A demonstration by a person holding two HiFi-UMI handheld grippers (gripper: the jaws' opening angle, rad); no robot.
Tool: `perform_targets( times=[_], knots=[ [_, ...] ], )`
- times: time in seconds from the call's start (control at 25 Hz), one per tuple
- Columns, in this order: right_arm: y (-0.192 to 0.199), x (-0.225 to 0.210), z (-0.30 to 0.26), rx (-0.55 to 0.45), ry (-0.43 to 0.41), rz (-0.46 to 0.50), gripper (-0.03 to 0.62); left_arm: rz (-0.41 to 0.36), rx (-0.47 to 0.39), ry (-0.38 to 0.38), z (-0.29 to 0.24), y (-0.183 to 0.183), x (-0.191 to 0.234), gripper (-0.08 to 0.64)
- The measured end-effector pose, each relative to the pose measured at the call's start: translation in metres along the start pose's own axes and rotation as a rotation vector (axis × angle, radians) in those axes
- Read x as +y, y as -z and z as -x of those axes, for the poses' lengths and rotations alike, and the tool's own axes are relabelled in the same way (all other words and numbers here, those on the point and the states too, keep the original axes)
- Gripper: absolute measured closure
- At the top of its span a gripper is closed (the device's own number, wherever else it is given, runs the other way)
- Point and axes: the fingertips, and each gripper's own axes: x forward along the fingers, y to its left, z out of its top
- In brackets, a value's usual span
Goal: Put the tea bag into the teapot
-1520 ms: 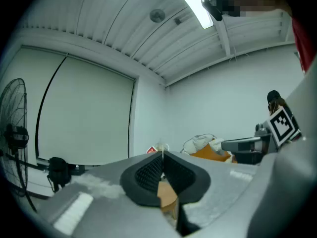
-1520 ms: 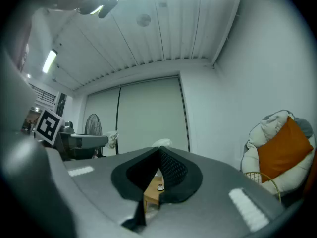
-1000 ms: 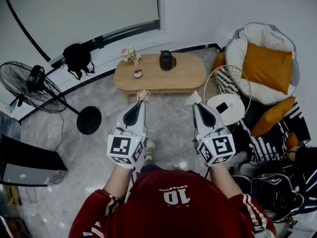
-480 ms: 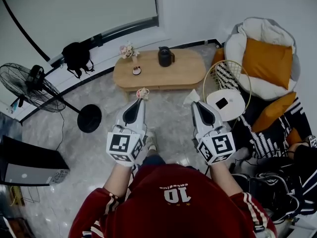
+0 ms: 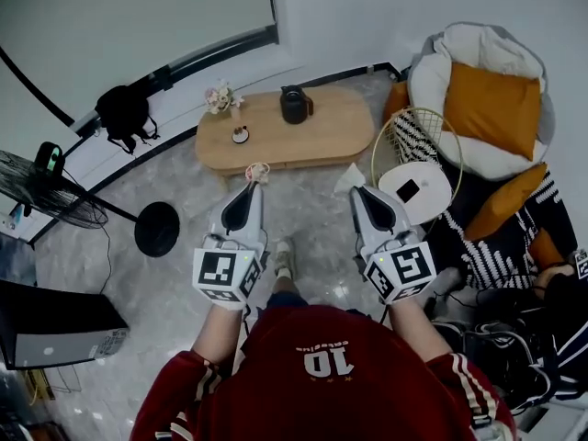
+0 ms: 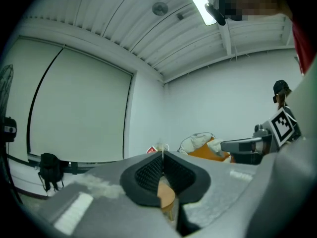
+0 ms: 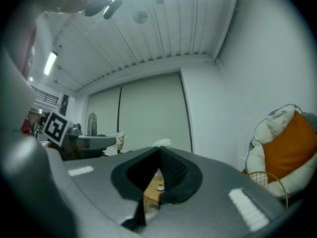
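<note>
A black teapot (image 5: 293, 105) stands on the far side of an oval wooden table (image 5: 322, 136), well ahead of both grippers. My left gripper (image 5: 254, 176) is shut on a small white-and-red tea bag (image 5: 258, 170) that sticks out past its tips; in the left gripper view the tea bag (image 6: 156, 148) peeks above the closed pads. My right gripper (image 5: 355, 187) is shut on a crumpled white wrapper (image 5: 348, 178), which shows as a white wrapper (image 7: 161, 143) over the pads in the right gripper view. Both grippers hover over the floor short of the table.
A small cup (image 5: 240, 136) and a flower vase (image 5: 220, 96) stand on the table's left part. To the right are a round white side table (image 5: 424, 200) with a gold wire frame and a beanbag with an orange cushion (image 5: 491, 99). A fan base (image 5: 156, 229) stands left.
The table and teapot have slid left and slightly nearer in the head view as the person moves. Both grippers keep their holds and stay side by side.
</note>
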Motion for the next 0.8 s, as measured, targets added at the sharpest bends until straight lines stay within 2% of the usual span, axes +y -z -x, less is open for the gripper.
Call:
perform_targets(
  times=[0.24,0.44,0.8],
  knots=[
    [0.006,-0.03,-0.06,0.035,0.025,0.0,0.591,0.019,0.017,0.027,-0.066,0.004,0.038,0.558],
    [0.0,-0.056,-0.109,0.04,0.053,-0.008,0.589,0.013,0.03,0.084,-0.119,-0.001,0.059,0.558],
    [-0.01,-0.075,-0.191,0.053,0.104,0.0,0.589,-0.01,0.013,0.132,-0.185,-0.022,0.126,0.558]
  ],
)
